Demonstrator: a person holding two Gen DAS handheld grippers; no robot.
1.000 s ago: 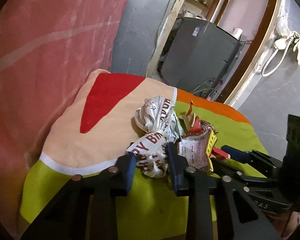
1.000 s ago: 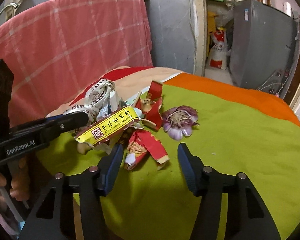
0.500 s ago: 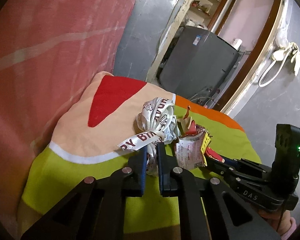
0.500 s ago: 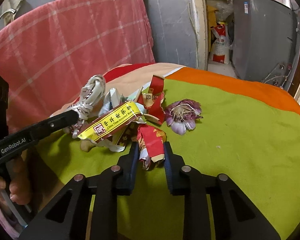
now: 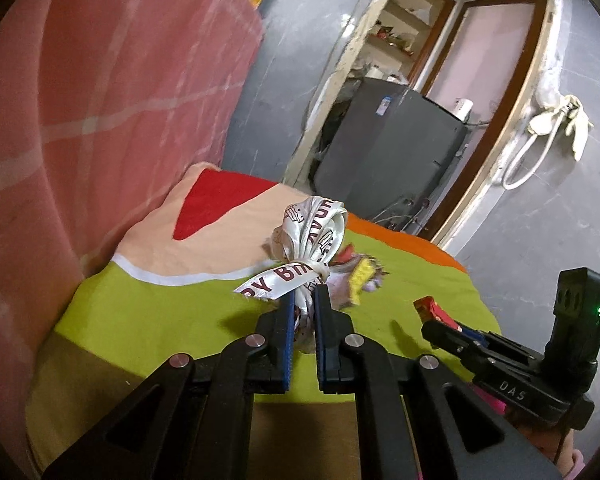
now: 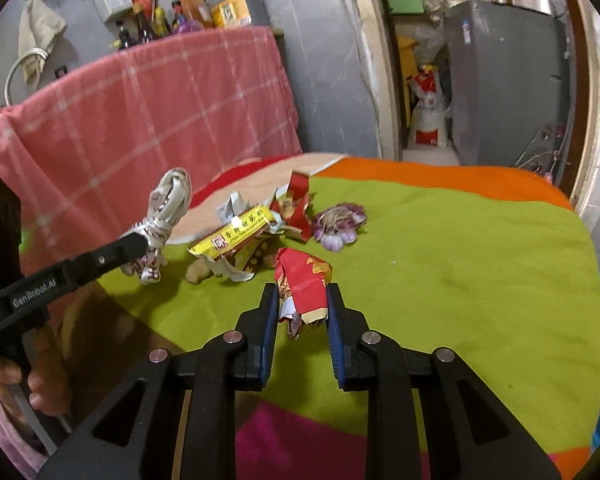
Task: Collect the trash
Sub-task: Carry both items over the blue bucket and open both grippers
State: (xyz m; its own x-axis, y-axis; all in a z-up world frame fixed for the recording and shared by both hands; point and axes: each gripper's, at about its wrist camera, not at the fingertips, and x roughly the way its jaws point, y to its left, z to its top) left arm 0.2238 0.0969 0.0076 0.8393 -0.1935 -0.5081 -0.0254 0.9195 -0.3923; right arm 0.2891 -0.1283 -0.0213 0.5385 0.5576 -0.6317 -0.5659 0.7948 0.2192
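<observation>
between each gripper's jaws — white ribbon [image 5: 306,264] left, red wrapper [image 6: 303,280] right.

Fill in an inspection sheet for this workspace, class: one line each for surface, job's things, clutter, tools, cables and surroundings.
Surface: table under a green, orange, red and peach cloth.
Job's things: knotted white ribbon and crumpled red wrapper, both held; yellow wrapper, torn red packet and purple garlic skin lie on the cloth.
Clutter: nothing seen beyond the trash.
Tools: left tool shut on the ribbon; right tool shut on the red wrapper.
Cables: white cord hanging on the wall.
Surroundings: pink checked cloth, bottles behind it, grey fridge, doorway.
</observation>
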